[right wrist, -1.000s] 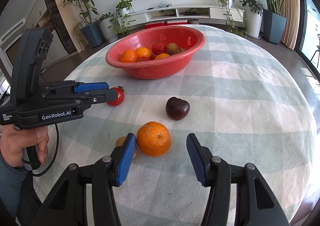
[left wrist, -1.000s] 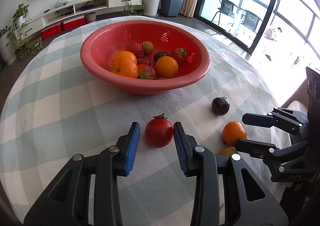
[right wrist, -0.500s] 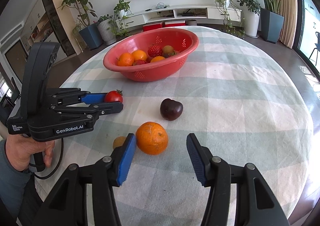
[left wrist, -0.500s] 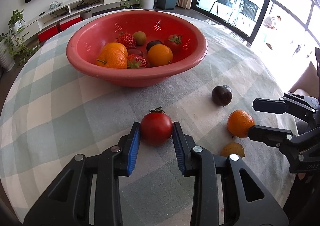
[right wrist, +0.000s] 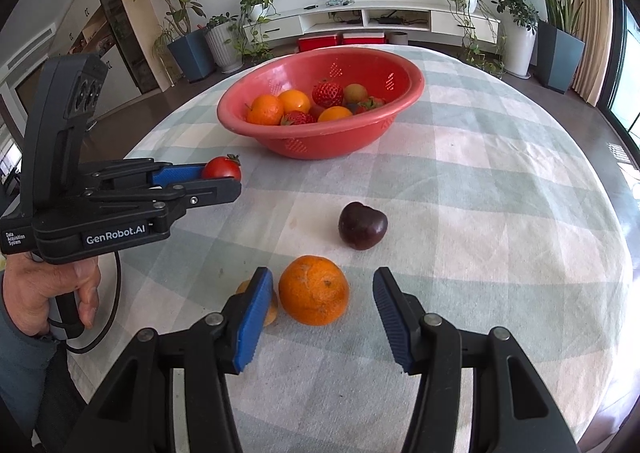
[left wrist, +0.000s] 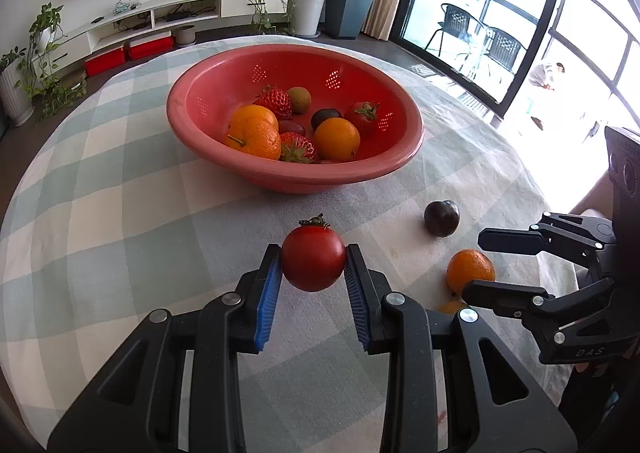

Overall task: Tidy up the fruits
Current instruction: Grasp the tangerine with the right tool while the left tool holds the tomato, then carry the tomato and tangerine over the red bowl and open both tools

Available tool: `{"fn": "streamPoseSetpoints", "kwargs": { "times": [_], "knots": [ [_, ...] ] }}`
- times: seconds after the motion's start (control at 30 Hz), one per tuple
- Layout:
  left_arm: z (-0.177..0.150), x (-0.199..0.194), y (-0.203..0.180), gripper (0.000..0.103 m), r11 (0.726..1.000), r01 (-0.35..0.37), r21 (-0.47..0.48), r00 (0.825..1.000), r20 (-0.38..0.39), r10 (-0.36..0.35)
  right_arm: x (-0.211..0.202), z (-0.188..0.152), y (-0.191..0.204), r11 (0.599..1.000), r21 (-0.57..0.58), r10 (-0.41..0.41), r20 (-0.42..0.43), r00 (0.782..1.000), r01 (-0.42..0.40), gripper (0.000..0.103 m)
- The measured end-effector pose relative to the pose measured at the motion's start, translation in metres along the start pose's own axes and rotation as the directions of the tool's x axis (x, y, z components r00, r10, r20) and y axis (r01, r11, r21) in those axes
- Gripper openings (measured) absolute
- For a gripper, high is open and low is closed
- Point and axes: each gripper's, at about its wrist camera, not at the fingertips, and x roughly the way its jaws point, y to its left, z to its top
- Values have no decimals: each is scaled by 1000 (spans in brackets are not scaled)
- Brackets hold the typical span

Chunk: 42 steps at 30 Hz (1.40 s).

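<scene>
The left gripper (left wrist: 313,269) clamps a tomato (left wrist: 313,261) between its blue pads, just in front of the red bowl (left wrist: 296,173), which holds oranges, strawberries and small dark fruit. The right gripper (right wrist: 323,295) stands open around an orange (right wrist: 314,289) on the checked tablecloth (right wrist: 480,213), with a dark plum (right wrist: 363,225) nearby.

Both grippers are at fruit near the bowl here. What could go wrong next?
1. The left gripper pinches the round tomato only at its pad tips; it could slip or bruise on the way to the bowl.
2. The right gripper is open around the orange, with its left pad between that and a small fruit behind; closing may knock the small one away.
3. The dark fruit may roll if bumped.
</scene>
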Motion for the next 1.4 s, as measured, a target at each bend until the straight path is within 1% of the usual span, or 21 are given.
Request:
{"fn": "streamPoseSetpoints", "kwargs": {
  "times": [0.07, 0.13, 0.17, 0.2, 0.27, 0.4, 0.53, 0.67, 0.8, 0.87, 0.93, 1.07, 1.17, 1.23, 1.3, 1.37, 1.4],
  "knots": [
    [0, -2, 0, 30, 1000, 3, -3, 1000, 5, -3, 4, -1, -2, 1000, 8, 12, -22, 1000, -11, 51],
    [0, -3, 1, 30, 1000, 6, -6, 1000, 9, -6, 7, -2, -2, 1000, 15, 27, -32, 999, -26, 50],
    [0, -3, 1, 30, 1000, 6, -7, 1000, 12, -6, 8, -2, -2, 1000, 12, 27, -41, 999, -26, 46],
    [0, -4, 1, 30, 1000, 7, -8, 1000, 13, -7, 9, -3, -1, 1000, 6, 30, -45, 999, -30, 43],
    [0, -5, 1, 30, 1000, 9, -12, 1000, 17, -8, 9, -3, 0, 1000, 2, 32, -44, 999, -32, 41],
    [1, -9, 3, 30, 1000, 15, -24, 999, 33, -14, 7, -3, 0, 999, 18, 48, -35, 998, -47, 40],
    [2, -16, 6, 30, 998, 39, -51, 997, 61, -36, -7, 3, 0, 999, 20, 48, 6, 999, -48, 40],
    [9, -32, 9, 30, 996, 57, -73, 992, 114, -49, -26, 23, -5, 998, 22, 49, 73, 996, -51, 40],
    [33, -47, 9, 30, 999, 20, -49, 988, 155, -12, -35, 55, -14, 999, 22, 35, 120, 992, -38, 40],
    [47, -49, 8, 30, 999, 9, -37, 988, 156, -3, -37, 73, -14, 999, 5, 32, 150, 988, -33, 40],
    [62, -42, 7, 30, 1000, -6, -21, 990, 140, 9, -33, 91, -9, 999, -36, 23, 164, 986, -18, 40],
    [82, -18, 8, 30, 1000, -12, -13, 993, 115, 13, -8, 117, -2, 994, -101, -18, 138, 990, 32, 40],
    [82, -2, 5, 30, 1000, -14, 10, 995, 103, 13, 15, 125, 0, 986, -145, -67, 108, 992, 82, 40],
    [79, 9, 3, 30, 999, -18, 30, 996, 91, 15, 28, 128, 2, 980, -171, -83, 94, 992, 98, 40],
    [79, 16, 5, 29, 998, -40, 40, 995, 97, 36, 36, 130, 1, 976, -188, -97, 93, 991, 113, 40],
    [80, 19, 10, 29, 1000, -19, 21, 995, 102, 17, 43, 132, -3, 976, -185, -102, 82, 991, 115, 40],
    [81, 21, 10, 29, 1000, -21, 17, 995, 103, 19, 47, 133, -6, 976, -184, -106, 74, 992, 118, 40]
  ]
}}
